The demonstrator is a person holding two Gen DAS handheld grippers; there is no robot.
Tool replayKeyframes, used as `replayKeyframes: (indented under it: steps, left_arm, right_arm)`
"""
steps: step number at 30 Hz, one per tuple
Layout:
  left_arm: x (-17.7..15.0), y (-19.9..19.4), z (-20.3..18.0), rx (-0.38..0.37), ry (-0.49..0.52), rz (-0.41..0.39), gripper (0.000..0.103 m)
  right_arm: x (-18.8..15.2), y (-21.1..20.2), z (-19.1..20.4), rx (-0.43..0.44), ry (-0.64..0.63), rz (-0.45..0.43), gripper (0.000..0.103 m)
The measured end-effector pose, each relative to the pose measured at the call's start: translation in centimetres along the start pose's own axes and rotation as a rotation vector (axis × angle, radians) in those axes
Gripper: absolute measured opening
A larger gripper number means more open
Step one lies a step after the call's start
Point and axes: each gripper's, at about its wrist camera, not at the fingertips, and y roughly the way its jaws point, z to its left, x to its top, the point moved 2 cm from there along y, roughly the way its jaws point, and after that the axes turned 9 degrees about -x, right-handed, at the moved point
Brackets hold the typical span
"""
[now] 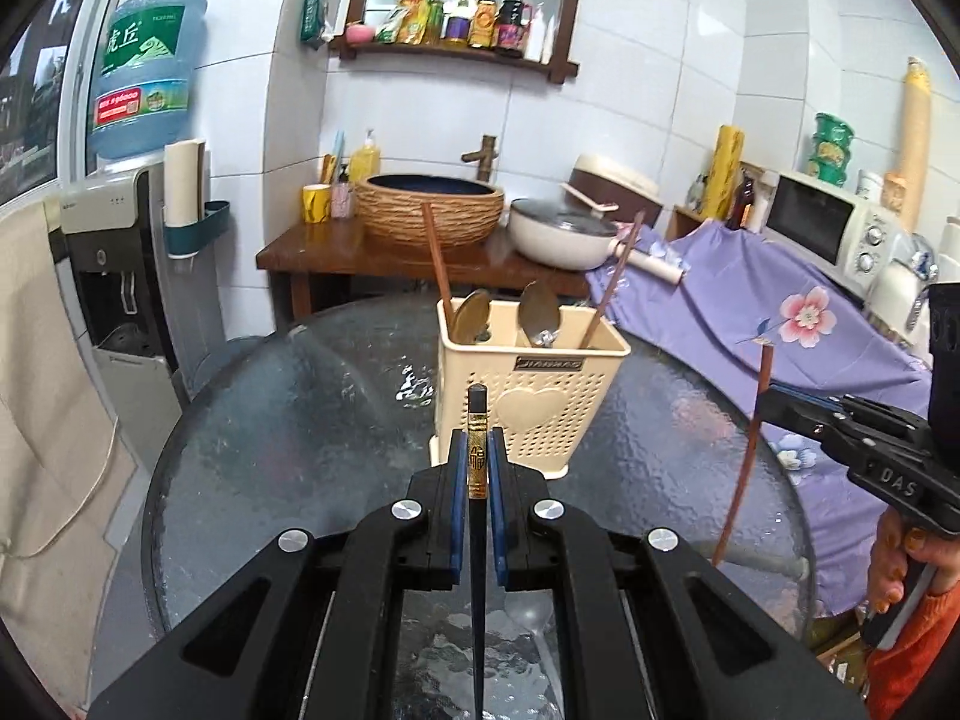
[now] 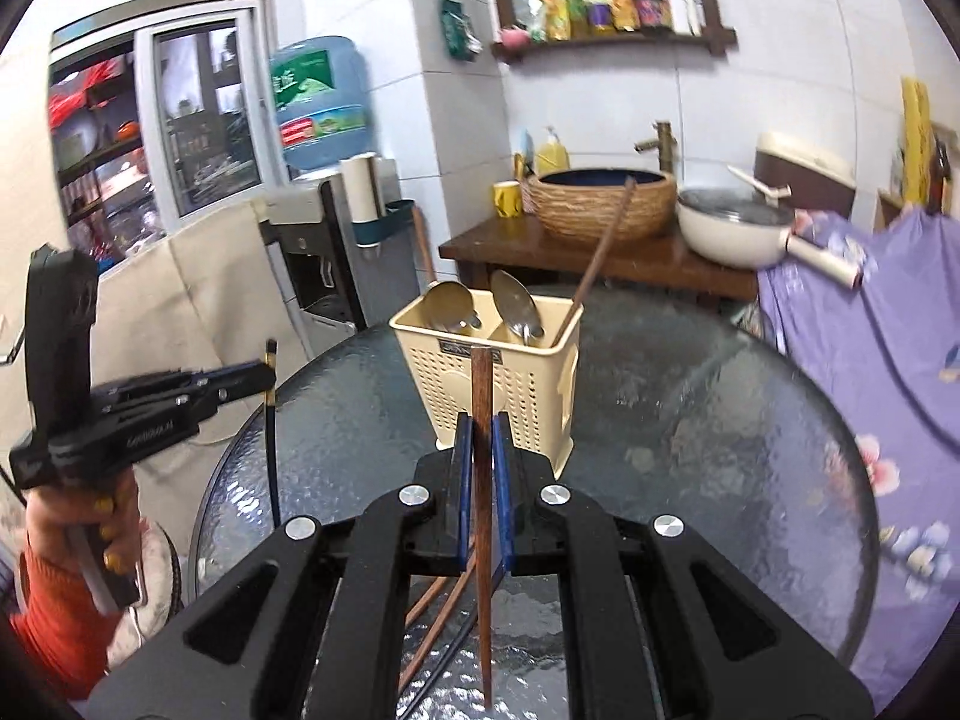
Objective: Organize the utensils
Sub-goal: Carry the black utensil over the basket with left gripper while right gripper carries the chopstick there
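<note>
Clamped between the blue pads of the left gripper (image 1: 478,462), a black chopstick (image 1: 478,540) with a gold band is held upright, its long axis near vertical and its blunt end pointing up, just in front of the cream utensil holder (image 1: 534,396). By the right gripper (image 2: 482,450) a brown wooden chopstick (image 2: 482,480) is gripped in the same way, tapered end pointing down towards the round glass table (image 2: 720,420). Two spoons (image 2: 516,306) and two brown chopsticks (image 1: 612,282) are seen standing in the holder's compartments, leaning outward. More chopsticks (image 2: 432,630) are left lying on the glass below the right gripper. Behind the table a woven basin (image 1: 429,204), a lidded white pan (image 1: 564,234), a water dispenser (image 1: 114,276) and a purple floral cloth (image 1: 750,300) are visible
</note>
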Motion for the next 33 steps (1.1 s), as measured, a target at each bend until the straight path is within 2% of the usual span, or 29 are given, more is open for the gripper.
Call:
replayKeyframes:
  steps: [2,5,20,28,33]
  left_arm:
    - [0.1,-0.6,0.1,-0.022,-0.003,-0.004,0.007]
    - [0.2,-1.0,0.1,-0.015,0.006,-0.007,0.007]
    - [2.0,-1.6,0.3,-0.017,0.019,-0.034,0.007]
    - [6.4,-1.3,0.7,-0.060,0.007,-0.052,0.007]
    - [11.5,-2.1,-0.2,-0.062,0.040,-0.100,0.007]
  right_arm:
    - [0.2,-0.5,0.1,-0.007,-0.018,0.000,0.007]
    - [0.5,-0.9,0.2,0.014,-0.019,-0.003,0.007]
    - [2.6,-1.0,0.6,0.008,-0.020,-0.022,0.007]
    - [6.2,-0.8,0.3,0.031,0.009,-0.051,0.007]
    - [10.9,-1.8,-0.1,0.014,0.029,-0.124,0.007]
